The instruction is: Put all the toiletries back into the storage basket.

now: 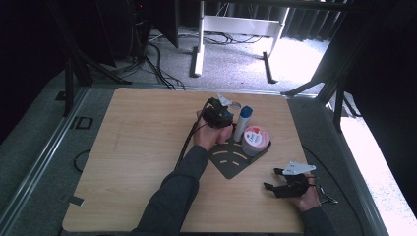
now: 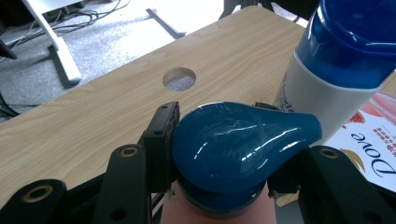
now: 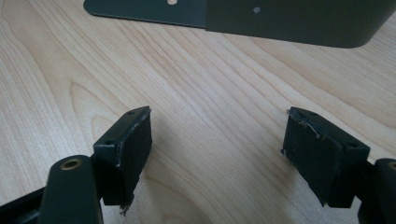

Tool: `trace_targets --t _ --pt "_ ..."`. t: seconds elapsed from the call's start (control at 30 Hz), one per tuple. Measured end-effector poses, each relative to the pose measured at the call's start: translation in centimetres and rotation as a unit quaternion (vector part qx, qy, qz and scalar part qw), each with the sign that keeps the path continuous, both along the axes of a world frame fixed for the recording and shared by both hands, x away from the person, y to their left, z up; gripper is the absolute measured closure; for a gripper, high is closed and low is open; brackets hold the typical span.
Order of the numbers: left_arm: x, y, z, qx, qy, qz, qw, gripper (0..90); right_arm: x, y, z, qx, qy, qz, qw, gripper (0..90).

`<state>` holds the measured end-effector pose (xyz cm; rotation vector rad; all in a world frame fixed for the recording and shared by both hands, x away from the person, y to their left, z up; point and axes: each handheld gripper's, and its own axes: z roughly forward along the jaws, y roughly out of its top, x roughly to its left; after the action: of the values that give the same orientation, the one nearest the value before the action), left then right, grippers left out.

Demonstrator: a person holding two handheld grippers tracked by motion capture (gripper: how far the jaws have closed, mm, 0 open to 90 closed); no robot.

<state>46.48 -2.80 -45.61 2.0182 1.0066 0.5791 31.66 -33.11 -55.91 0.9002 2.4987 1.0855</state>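
While clamped on the blue cap (image 2: 238,144) of a bottle, left gripper (image 1: 218,117) held over the far middle of the table (image 1: 142,147), near the far edge and close to the round hole (image 2: 179,78) in the tabletop. Jaws about half open, pads pressed against both sides of the cap; pinkish bottle body just visible below the cap in the left gripper view. Held bottle positioned just beside a white bottle with blue cap (image 1: 243,123), standing upright. Round tub with red and white lid (image 1: 255,139) standing just in front of the white bottle, on the dark tray (image 1: 231,164). Tray located right of the table's middle, with pale curved slots on its bare near part.

Right gripper (image 1: 290,187) resting low near the table's near right corner, well apart from the tray's contents. Jaws spread wide, nothing between the pads (image 3: 127,156); bare wood grain visible between them. Edge of the dark tray visible ahead of the jaws in the right gripper view.
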Motion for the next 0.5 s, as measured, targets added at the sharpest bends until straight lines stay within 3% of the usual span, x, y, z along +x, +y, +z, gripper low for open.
trace_targets --t 0.5 --pt "0.2 -0.77 -0.36 0.0 0.001 0.006 1.0 53.0 0.0 0.0 0.0 0.0 0.0 0.0 1.0 23.5"
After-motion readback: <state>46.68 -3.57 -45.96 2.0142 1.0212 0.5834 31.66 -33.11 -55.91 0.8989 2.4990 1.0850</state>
